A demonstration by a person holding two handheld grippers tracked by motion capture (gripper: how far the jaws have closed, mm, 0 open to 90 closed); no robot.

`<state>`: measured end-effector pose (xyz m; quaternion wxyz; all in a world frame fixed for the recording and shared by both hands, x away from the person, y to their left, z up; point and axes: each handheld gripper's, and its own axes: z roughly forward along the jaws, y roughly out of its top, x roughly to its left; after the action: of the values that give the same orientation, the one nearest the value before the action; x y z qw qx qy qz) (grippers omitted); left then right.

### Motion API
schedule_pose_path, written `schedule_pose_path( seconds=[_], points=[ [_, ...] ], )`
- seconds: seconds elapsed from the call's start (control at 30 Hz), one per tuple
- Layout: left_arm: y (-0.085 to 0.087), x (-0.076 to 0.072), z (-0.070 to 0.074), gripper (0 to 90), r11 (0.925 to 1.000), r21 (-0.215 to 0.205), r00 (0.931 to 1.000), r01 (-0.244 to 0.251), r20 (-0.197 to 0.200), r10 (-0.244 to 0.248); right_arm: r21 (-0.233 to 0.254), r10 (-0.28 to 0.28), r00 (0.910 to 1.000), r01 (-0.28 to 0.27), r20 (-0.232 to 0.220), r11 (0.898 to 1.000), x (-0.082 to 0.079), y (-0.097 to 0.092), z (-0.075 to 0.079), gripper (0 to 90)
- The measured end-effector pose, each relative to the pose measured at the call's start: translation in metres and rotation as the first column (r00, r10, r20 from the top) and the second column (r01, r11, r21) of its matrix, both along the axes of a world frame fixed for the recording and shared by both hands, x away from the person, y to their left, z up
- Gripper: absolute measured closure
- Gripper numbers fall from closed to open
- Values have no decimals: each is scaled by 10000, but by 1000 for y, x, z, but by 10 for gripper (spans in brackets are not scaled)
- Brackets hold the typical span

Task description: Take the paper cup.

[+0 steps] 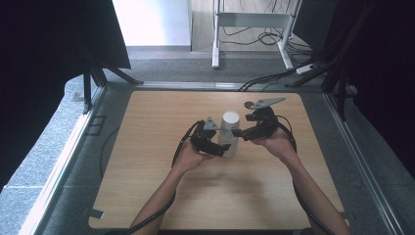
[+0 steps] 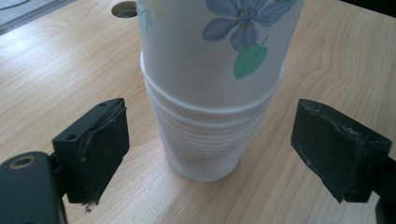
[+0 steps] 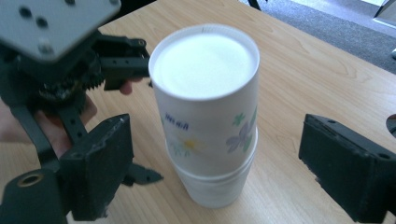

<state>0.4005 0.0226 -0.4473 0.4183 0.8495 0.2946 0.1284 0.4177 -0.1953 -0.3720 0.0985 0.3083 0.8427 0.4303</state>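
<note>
A stack of upside-down white paper cups (image 1: 229, 132) stands at the middle of the wooden table (image 1: 147, 161). The top cup (image 3: 205, 93) has a flower print, and below it show the ribbed rims of the nested cups (image 2: 205, 140). My left gripper (image 2: 215, 140) is open, with its jaws on either side of the low part of the stack and not touching it. My right gripper (image 3: 219, 163) is open too, its jaws flanking the stack from the other side. In the high view the left gripper (image 1: 218, 146) is at the stack's base and the right gripper (image 1: 243, 132) is beside its upper half.
A round hole (image 1: 248, 104) is cut in the table behind the stack. The table's edges drop to a grey floor with cables (image 1: 264, 78) and black stands at the back. Bare wood lies to the left, right and front of the stack.
</note>
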Motion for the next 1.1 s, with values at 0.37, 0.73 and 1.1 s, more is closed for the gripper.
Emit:
schedule_pose_path(
  seconds=[0.37,0.73,1.1],
  points=[
    [-9,7,-4,160,10000,-66,10000,-3,23,3,-334,-3,10000,6,85,9994,12,15,12,177],
    [-9,6,-5,218,9999,-116,9999,-78,152,80,-865,370,9993,-359,110,9956,18,29,19,303],
    [-9,6,-3,230,9999,110,9998,-49,218,46,-1158,497,9987,-477,137,9921,18,33,27,370]
  ],
)
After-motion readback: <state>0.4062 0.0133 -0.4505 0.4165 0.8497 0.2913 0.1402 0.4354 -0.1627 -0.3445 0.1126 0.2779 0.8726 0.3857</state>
